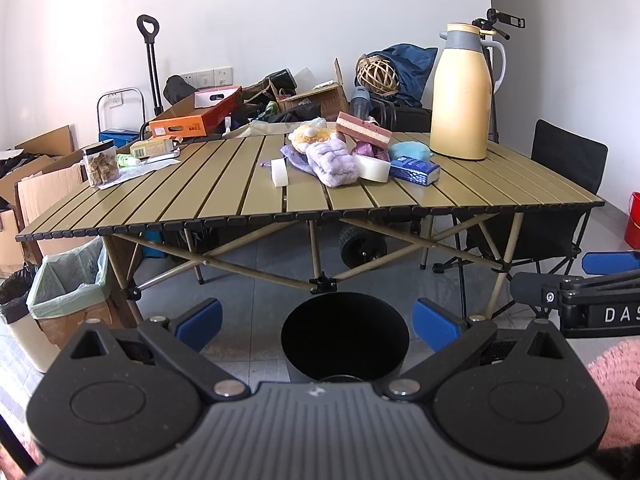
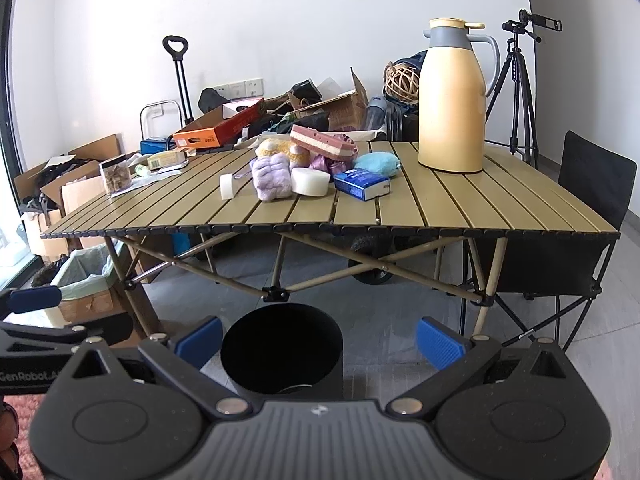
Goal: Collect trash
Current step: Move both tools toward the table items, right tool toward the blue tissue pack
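Both grippers hang low in front of a slatted folding desk point(image 1: 224, 184), well short of its near edge. The left gripper point(image 1: 317, 322) has its blue-padded fingers point(image 1: 200, 320) spread wide and holds nothing. The right gripper point(image 2: 319, 338) is spread just as wide and is also empty-handed.

A black bin point(image 1: 345, 338) stands on the grey floor between the grippers and the desk. In the left wrist view its open mouth sits between the two fingers; in the right wrist view the same bin point(image 2: 282, 346) lies nearer that gripper's left finger. The inside is too dark to tell what it holds.

The things on the desk are bunched near the middle. A fluffy purple cloth point(image 2: 272, 178) lies in front, with a white tape roll point(image 2: 227, 186) standing on edge just to its left and a flatter white roll point(image 2: 310, 181) touching its right side. A blue tissue pack point(image 2: 362, 185) lies just right of that roll. Behind them are a yellow plush toy point(image 2: 280, 148), a pink-and-cream block point(image 2: 322, 142) resting tilted on top of the heap, and a teal fuzzy ball point(image 2: 376, 163).

A tall yellow jug point(image 2: 452, 98) stands upright toward the far right of the desk, apart from the heap. A clear jar point(image 2: 116, 174) with a black lid stands near the left edge, beside a pale box point(image 2: 166, 159) and some papers.

On the floor to the left, a box lined with a green bag point(image 1: 68, 280) sits by the desk leg.
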The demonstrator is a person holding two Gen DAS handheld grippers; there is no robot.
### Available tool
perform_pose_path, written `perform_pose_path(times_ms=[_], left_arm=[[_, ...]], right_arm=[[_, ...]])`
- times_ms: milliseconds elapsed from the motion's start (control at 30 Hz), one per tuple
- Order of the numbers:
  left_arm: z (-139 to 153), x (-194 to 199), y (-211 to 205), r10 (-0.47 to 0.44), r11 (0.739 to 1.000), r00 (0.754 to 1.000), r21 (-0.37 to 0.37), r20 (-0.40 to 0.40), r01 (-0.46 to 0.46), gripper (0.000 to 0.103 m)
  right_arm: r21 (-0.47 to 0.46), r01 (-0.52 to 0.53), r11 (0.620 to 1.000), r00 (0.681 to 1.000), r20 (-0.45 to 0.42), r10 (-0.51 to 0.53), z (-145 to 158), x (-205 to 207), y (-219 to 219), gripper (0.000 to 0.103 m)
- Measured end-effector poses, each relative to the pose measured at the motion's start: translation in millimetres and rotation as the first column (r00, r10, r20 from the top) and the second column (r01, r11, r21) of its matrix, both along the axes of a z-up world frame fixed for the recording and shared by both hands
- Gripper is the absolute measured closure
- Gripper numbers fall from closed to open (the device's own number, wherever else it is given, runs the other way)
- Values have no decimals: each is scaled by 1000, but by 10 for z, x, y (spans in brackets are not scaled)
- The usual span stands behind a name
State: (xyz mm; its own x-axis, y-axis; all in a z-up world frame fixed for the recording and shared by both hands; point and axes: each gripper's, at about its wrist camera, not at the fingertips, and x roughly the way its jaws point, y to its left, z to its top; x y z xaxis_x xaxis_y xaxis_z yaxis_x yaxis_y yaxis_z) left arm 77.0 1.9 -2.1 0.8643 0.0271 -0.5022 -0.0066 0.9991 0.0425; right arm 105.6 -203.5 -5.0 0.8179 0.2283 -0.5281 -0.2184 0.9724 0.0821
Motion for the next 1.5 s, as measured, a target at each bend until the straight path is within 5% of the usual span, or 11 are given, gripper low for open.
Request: perform_pose_path(times_ms=[1000, 1500], left_arm=[[339, 1238, 224, 76, 996, 988, -48, 134, -70, 0], [349, 2069, 382, 142, 988, 982, -86, 126, -132, 0]], right_arm=[[57, 27, 998, 994, 108, -33, 91, 1362, 153, 0], [63, 72, 995, 982, 170, -81, 264, 2182, 206, 0]])
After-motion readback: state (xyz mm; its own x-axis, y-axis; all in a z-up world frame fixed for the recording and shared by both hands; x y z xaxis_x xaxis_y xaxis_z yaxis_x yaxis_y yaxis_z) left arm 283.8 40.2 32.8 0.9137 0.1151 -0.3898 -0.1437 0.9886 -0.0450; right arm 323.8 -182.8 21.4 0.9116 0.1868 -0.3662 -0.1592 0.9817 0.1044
